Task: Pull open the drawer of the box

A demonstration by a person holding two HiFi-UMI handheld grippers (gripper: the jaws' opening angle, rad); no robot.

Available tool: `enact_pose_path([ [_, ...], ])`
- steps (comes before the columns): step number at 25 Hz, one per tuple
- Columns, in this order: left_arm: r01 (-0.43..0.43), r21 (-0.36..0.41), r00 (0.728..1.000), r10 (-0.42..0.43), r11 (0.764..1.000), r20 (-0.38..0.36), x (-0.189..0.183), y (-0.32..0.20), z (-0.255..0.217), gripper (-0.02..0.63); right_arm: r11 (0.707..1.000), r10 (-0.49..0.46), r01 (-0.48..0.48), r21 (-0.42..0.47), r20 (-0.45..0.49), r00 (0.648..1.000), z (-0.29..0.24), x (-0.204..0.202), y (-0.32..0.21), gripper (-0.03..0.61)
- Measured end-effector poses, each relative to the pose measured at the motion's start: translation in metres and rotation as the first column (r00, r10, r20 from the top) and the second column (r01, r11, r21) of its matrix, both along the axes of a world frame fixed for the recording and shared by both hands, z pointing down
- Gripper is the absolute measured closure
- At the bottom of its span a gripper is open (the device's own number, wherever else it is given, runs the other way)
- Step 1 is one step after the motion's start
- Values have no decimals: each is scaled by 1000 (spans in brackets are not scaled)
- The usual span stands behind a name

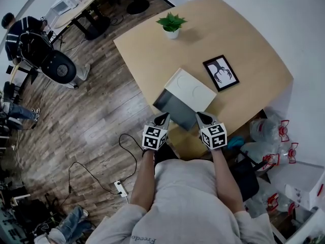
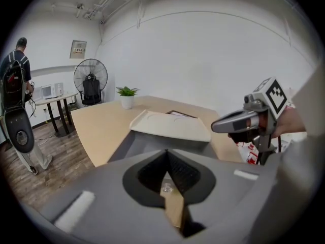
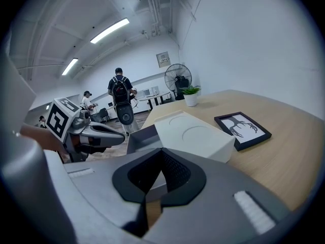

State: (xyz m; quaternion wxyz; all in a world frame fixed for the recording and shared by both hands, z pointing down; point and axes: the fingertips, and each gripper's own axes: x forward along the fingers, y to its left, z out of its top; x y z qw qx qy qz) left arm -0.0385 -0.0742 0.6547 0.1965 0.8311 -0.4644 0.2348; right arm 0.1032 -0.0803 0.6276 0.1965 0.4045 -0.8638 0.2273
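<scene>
Pale wood table [image 1: 244, 39], seen from above, with a white box [image 1: 193, 88] near its front edge. The box's grey drawer [image 1: 171, 105] stands pulled out toward us and to our left, its inside showing. We hold 2 grippers just in front of it. Our left gripper [image 1: 163, 117] sits by the drawer's front end, its jaws closed together with nothing between them. Our right gripper [image 1: 201, 117] sits by the box's near corner, jaws likewise pressed together and empty. Neither holds the drawer; whether either tip touches it, we cannot tell. Behind the box and to the right, a black-framed picture [image 1: 221, 73] lies flat on the table. Farther back stands a small green plant [image 1: 171, 24] in a white pot. Left of the table is dark wood floor [image 1: 91, 111], with a white power strip [image 1: 121, 188] lying near our feet. At the far left a person [image 1: 23, 27] stands beside a second table [image 1: 81, 4].
</scene>
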Motion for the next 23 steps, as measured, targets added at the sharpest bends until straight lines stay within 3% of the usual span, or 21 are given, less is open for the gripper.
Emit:
enact_pose_path([
  [23, 13, -19, 1000, -13, 1000, -7, -5, 7, 8, 560, 1000, -16, 16, 6, -10, 1000, 0, -2, 2, 577],
])
